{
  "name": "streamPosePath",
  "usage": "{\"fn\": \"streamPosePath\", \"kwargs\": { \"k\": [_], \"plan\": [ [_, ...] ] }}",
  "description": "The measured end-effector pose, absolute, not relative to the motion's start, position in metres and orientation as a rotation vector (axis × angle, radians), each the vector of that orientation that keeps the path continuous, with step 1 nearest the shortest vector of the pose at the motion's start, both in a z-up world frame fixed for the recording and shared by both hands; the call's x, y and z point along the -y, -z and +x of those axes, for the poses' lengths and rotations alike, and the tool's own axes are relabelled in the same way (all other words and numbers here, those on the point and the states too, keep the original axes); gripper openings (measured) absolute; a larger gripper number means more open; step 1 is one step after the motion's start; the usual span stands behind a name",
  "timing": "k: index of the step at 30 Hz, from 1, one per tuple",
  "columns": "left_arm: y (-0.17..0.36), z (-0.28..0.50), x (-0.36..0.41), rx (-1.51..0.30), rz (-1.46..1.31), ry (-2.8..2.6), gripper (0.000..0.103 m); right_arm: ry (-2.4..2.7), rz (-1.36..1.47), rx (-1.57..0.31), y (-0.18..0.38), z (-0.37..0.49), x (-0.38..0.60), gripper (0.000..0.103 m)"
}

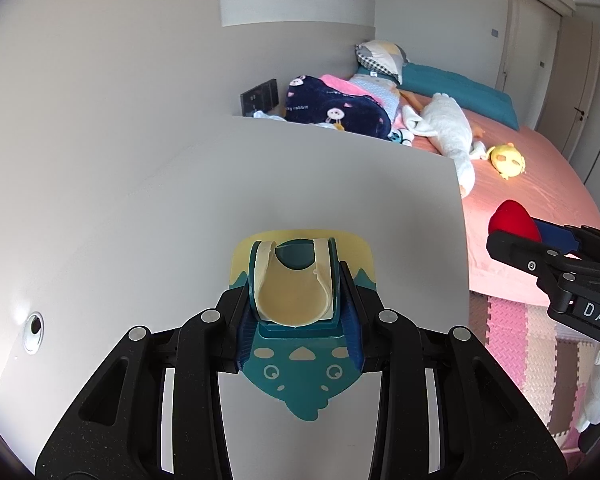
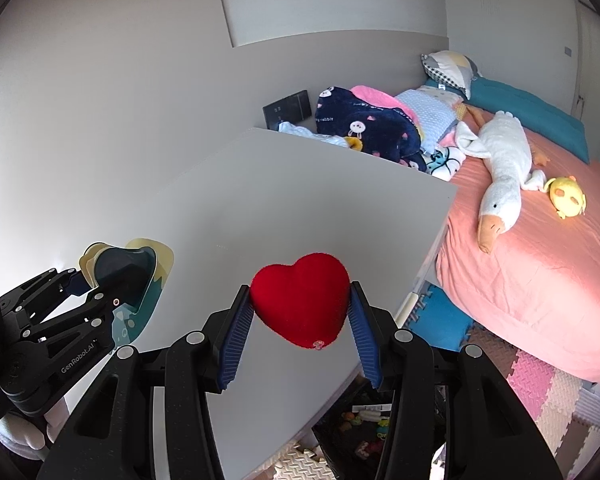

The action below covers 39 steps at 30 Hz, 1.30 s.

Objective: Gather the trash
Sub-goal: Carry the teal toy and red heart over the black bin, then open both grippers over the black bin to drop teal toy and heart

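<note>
My left gripper (image 1: 296, 276) is shut on a teal and yellow cartoon dustpan (image 1: 300, 376), held over the white table (image 1: 340, 184). The dustpan also shows in the right wrist view (image 2: 140, 276), at the left. My right gripper (image 2: 300, 312) is shut on a red heart-shaped object (image 2: 300, 296), held above the white table (image 2: 300, 200). The red heart (image 1: 512, 220) and the right gripper (image 1: 516, 236) show at the right edge of the left wrist view.
A bed with a pink sheet (image 2: 540, 264) stands to the right, with a white goose plush (image 2: 500, 168), a yellow chick toy (image 2: 568, 196) and blankets (image 2: 364, 124). Foam floor mats (image 2: 540, 384) lie below. A wall (image 1: 100, 120) is on the left.
</note>
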<state>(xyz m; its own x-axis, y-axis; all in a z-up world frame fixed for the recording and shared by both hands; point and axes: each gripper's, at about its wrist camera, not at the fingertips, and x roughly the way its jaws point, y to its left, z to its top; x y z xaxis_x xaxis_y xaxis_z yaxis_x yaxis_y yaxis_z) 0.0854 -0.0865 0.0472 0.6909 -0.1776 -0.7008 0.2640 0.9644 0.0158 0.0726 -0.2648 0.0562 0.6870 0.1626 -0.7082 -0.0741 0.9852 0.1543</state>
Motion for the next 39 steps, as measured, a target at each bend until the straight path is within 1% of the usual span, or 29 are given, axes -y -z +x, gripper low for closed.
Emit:
{"fn": "streamPosePath", "kwargs": {
  "k": [17, 39],
  "plan": [
    [-0.053, 0.061, 0.159, -0.746, 0.176, 0.378, 0.036, -0.003, 0.170, -0.758, -0.066, 0.020, 0.337, 0.049],
    [-0.042, 0.022, 0.260, -0.757, 0.274, 0.567, 0.036, 0.175, 0.287, -0.749, -0.050, -0.039, 0.439, 0.050]
  ]
}}
